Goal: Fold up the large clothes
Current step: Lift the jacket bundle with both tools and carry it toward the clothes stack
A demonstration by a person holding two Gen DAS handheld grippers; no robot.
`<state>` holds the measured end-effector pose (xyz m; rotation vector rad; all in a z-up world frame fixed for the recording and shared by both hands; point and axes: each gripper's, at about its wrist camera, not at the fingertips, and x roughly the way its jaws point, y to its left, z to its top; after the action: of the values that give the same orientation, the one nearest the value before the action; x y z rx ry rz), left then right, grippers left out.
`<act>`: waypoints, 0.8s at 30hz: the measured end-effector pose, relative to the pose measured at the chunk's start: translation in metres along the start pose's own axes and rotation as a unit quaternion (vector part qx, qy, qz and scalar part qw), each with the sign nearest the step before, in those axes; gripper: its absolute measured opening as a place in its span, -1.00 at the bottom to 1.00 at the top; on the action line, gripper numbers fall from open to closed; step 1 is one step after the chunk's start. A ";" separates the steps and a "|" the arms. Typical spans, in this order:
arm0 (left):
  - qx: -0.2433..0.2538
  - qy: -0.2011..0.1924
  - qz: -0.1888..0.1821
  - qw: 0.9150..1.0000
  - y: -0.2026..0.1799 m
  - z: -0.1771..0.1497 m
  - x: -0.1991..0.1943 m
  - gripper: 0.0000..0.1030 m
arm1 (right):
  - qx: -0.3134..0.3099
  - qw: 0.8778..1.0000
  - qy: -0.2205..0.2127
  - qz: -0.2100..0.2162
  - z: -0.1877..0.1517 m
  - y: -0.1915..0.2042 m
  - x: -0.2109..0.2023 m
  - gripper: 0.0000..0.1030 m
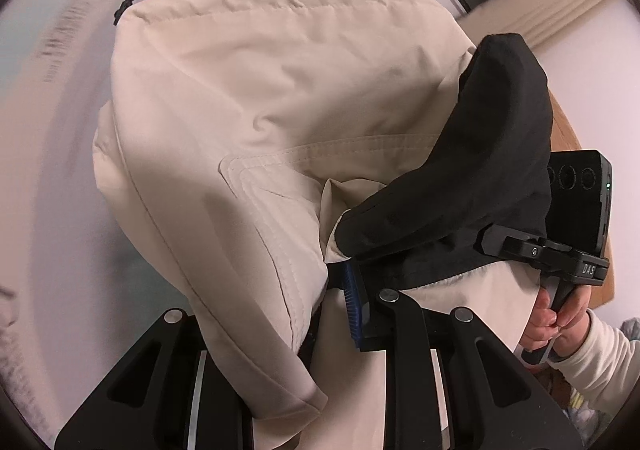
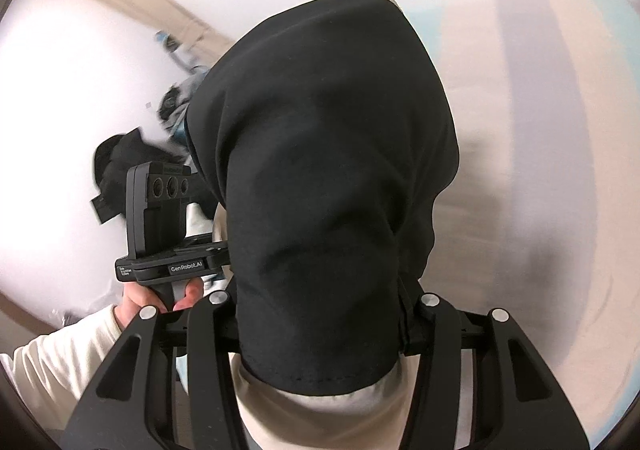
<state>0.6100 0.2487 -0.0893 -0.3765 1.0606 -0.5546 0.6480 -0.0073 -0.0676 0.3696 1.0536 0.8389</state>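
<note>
Left tool (image 1: 340, 290) clamped on cream jacket (image 1: 256, 98), fabric bunched between fingers. Right tool (image 2: 320, 330) clamped on jacket's black panel (image 2: 328, 154). Garment hangs from both tools, above pale blurred desk (image 1: 52, 170).

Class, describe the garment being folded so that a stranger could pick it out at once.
Look at the pale surface. The jacket hangs over it from both tongs. It is cream with one black panel; the clothes heap beyond lies loose.
</note>
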 end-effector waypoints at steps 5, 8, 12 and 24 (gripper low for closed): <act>-0.014 -0.038 0.041 0.998 0.032 -0.007 -0.090 -0.57 | -0.046 0.998 0.003 0.032 0.014 0.080 0.030 -0.09; -0.018 -0.056 0.063 0.996 0.061 -0.014 -0.149 -0.57 | -0.067 0.997 0.003 0.049 0.019 0.133 0.055 -0.09; -0.021 -0.068 0.086 0.994 0.106 -0.022 -0.223 -0.57 | -0.088 0.994 0.003 0.060 0.021 0.205 0.095 -0.10; -0.075 -0.103 0.156 0.980 0.258 -0.054 -0.405 -0.57 | -0.134 0.985 0.043 0.101 0.034 0.412 0.261 -0.10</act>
<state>0.4734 0.6950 0.0352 -0.3810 0.9404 -0.1520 0.5627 0.4590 0.0508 0.2160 0.9782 1.1736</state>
